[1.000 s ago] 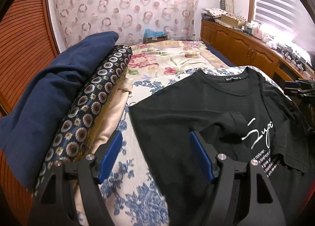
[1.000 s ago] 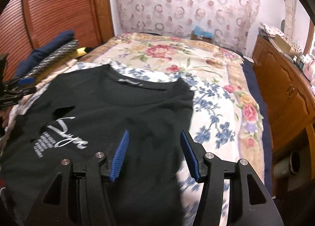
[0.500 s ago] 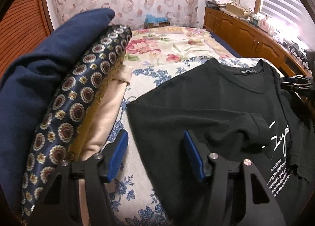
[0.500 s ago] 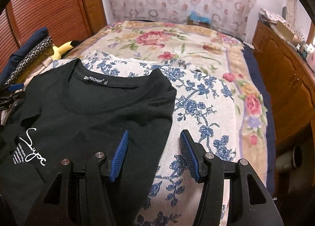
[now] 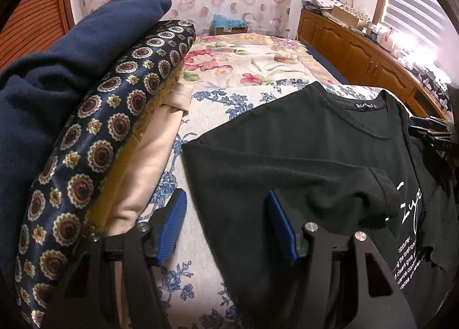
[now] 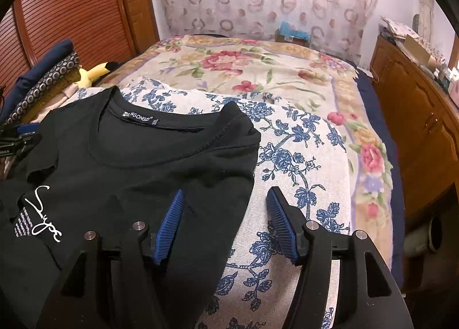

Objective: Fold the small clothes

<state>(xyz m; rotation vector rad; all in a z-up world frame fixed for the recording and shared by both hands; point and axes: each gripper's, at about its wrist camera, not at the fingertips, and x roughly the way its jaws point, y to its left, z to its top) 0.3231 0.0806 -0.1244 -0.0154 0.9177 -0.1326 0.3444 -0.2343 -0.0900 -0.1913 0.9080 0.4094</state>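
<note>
We have the black tee (image 6: pixel 137 174) spread on the blue-flowered cloth (image 6: pixel 301 162) over the bed (image 6: pixel 258 65), collar away from us. We judge the fold partly done: in the left view one sleeve (image 5: pixel 358 194) lies turned in over the chest beside the white print, and in the right view the other side edge runs straight down from the shoulder, its sleeve apparently tucked too. Folding the body up toward the collar looks to be what remains. A stack of folded things (image 5: pixel 86 134) sits at nine o'clock of the tee.

The left tongs (image 5: pixel 226 225) stand half open and hold nothing; the tee's left edge runs between their fingers, with bare cloth under the nine o'clock finger and black fabric under the three o'clock one. The right tongs (image 6: pixel 225 224) have just been opening and also grip nothing; the tee's right edge passes between them, its fabric under the nine o'clock finger, flowered cloth under the other. We cannot tell whether either pair touches the fabric.
</note>
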